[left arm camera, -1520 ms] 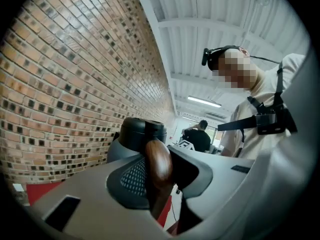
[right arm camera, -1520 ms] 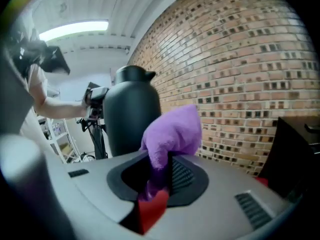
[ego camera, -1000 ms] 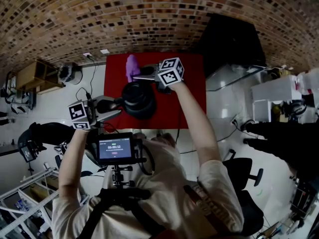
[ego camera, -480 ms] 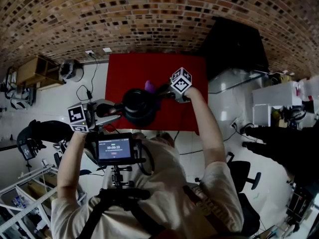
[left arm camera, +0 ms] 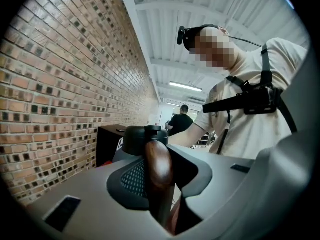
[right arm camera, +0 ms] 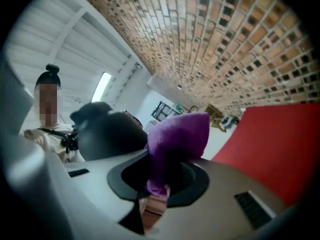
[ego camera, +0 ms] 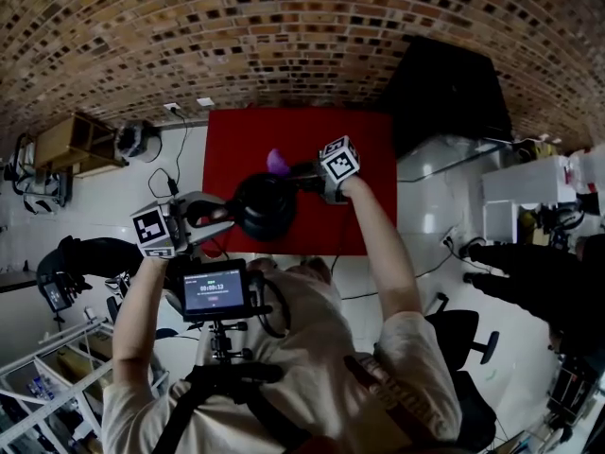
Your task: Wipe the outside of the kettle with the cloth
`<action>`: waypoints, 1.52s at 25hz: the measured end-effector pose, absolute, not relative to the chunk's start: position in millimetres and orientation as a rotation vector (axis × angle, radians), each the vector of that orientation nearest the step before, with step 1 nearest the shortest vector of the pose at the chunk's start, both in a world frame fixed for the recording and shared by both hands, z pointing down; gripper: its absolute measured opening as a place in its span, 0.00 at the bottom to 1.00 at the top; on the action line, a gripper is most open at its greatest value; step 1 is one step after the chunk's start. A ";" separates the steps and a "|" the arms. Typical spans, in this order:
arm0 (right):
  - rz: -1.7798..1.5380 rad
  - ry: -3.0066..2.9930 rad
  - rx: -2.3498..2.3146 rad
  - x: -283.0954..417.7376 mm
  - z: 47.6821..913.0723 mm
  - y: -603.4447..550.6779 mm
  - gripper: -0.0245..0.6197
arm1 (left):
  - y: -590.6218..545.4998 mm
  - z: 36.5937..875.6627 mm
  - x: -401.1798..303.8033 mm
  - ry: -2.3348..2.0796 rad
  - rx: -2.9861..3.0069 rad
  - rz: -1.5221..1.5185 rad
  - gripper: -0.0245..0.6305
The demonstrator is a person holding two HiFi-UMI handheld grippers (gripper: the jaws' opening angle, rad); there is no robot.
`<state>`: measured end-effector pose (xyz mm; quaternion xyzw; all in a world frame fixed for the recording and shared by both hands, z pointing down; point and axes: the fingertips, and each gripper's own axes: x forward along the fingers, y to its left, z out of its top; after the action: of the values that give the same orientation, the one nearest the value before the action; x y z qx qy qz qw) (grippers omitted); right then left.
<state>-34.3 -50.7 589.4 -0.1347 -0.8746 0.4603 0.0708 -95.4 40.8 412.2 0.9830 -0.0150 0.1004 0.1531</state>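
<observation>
The left gripper (left arm camera: 160, 184) is closed to a narrow gap on the brown wooden handle (left arm camera: 158, 166) of the dark kettle (ego camera: 263, 206), which sits over the near half of the red counter (ego camera: 364, 211). The right gripper (right arm camera: 159, 186) is clamped on a bunched purple cloth (right arm camera: 177, 136), which it holds just beside the kettle's far side. I can't tell whether the cloth touches the kettle.

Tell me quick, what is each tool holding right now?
Left tool: closed on the black kettle's brown wooden handle.
Right tool: closed on the soft purple cloth.
</observation>
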 end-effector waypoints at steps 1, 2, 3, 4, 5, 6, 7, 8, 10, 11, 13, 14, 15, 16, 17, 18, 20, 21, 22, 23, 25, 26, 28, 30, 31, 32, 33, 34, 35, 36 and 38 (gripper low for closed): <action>1.388 -2.556 -0.386 -33.1 613.5 -37.4 0.18 | 39.3 410.8 -95.8 -0.045 2.813 0.268 0.18; 1.369 -2.479 -0.372 -30.7 636.8 -22.7 0.17 | 38.1 410.2 -96.2 -0.048 2.810 0.256 0.18; 1.330 -2.411 -0.358 -27.0 657.4 -10.2 0.18 | 37.3 410.2 -96.6 -0.054 2.812 0.255 0.18; 1.289 -2.369 -0.334 -22.3 672.3 -4.6 0.18 | 36.2 410.5 -97.0 -0.064 2.819 0.263 0.19; 1.266 -2.366 -0.298 -17.5 677.9 -8.4 0.18 | 34.4 410.7 -97.8 -0.075 2.828 0.273 0.19; 1.266 -2.409 -0.254 -13.4 672.2 -20.9 0.18 | 32.2 410.8 -99.1 -0.084 2.835 0.284 0.19; 1.282 -2.492 -0.213 -10.0 656.8 -39.5 0.18 | 30.3 411.3 -100.6 -0.090 2.840 0.295 0.19; 1.305 -2.598 -0.180 -7.0 634.1 -60.4 0.18 | 29.2 412.4 -101.9 -0.089 2.844 0.308 0.19; 1.334 -2.814 -0.172 -2.4 575.5 -94.0 0.18 | 28.4 415.4 -102.3 -0.081 2.860 0.327 0.19; 1.343 -2.894 -0.218 -1.9 546.8 -101.5 0.18 | 27.9 416.1 -101.4 -0.079 2.872 0.325 0.19; 1.379 -2.963 -0.408 -6.6 506.3 -95.5 0.18 | 28.3 415.9 -100.2 -0.073 2.890 0.317 0.19; 1.391 -2.960 -0.501 -10.5 496.1 -86.9 0.18 | 29.0 415.0 -100.7 -0.072 2.891 0.311 0.19; 1.403 -2.950 -0.559 -13.5 492.5 -79.2 0.18 | 29.9 413.6 -102.5 -0.074 2.885 0.303 0.19; 1.416 -2.939 -0.574 -14.8 495.2 -73.6 0.18 | 30.8 412.4 -105.6 -0.075 2.873 0.298 0.19; 1.424 -2.919 -0.556 -14.8 504.5 -68.6 0.18 | 31.5 411.3 -109.9 -0.076 2.859 0.294 0.18; 1.426 -2.883 -0.516 -14.8 520.5 -62.1 0.18 | 31.3 409.5 -114.3 -0.083 2.848 0.281 0.18; 1.416 -2.773 -0.422 -17.7 564.5 -42.5 0.18 | 27.9 404.4 -123.3 -0.110 2.838 0.238 0.18; 1.404 -2.715 -0.398 -20.7 585.9 -29.8 0.18 | 26.0 402.7 -127.8 -0.123 2.836 0.227 0.18; 1.376 -2.659 -0.392 -23.6 605.5 -16.0 0.18 | 24.9 402.2 -131.8 -0.133 2.837 0.231 0.18; 1.322 -2.601 -0.387 -25.2 622.5 -3.2 0.18 | 24.6 403.1 -134.3 -0.139 2.839 0.249 0.18; 1.191 -2.516 -0.325 -21.9 640.3 5.0 0.18 | 25.1 407.2 -134.4 -0.153 2.854 0.301 0.19; 1.161 -2.523 -0.272 -18.1 639.5 -4.5 0.18 | 24.9 408.8 -132.8 -0.162 2.865 0.320 0.19; 1.207 -2.660 -0.175 -14.1 608.8 -42.7 0.18 | 25.5 411.7 -128.8 -0.164 2.881 0.346 0.19; 1.305 -2.824 -0.176 -18.6 557.3 -81.1 0.18 | 28.6 415.5 -122.1 -0.127 2.884 0.357 0.19; 1.349 -2.866 -0.235 -24.2 537.1 -93.1 0.18 | 31.3 417.4 -117.2 -0.094 2.882 0.357 0.19; 1.387 -2.876 -0.326 -31.7 522.8 -99.9 0.18 | 34.5 418.5 -111.6 -0.056 2.880 0.352 0.19; 1.421 -2.860 -0.437 -40.0 513.3 -102.5 0.18 | 37.5 418.6 -105.5 -0.020 2.878 0.344 0.19; 1.454 -2.825 -0.553 -48.4 508.2 -101.8 0.18 | 40.1 417.6 -99.7 0.011 2.876 0.332 0.19; 1.490 -2.775 -0.662 -55.9 507.0 -98.5 0.18 | 41.8 415.6 -94.7 0.035 2.874 0.319 0.19; 1.531 -2.719 -0.754 -61.7 509.3 -93.3 0.18 | 42.6 413.1 -90.7 0.050 2.870 0.304 0.19; 1.641 -2.613 -0.860 -66.4 522.0 -80.2 0.18 | 42.4 409.0 -87.5 0.067 2.855 0.276 0.19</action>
<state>-66.4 -80.2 522.0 -0.2683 -0.8153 0.5122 -0.0309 -87.5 42.4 409.0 0.9859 0.0231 0.0955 0.1356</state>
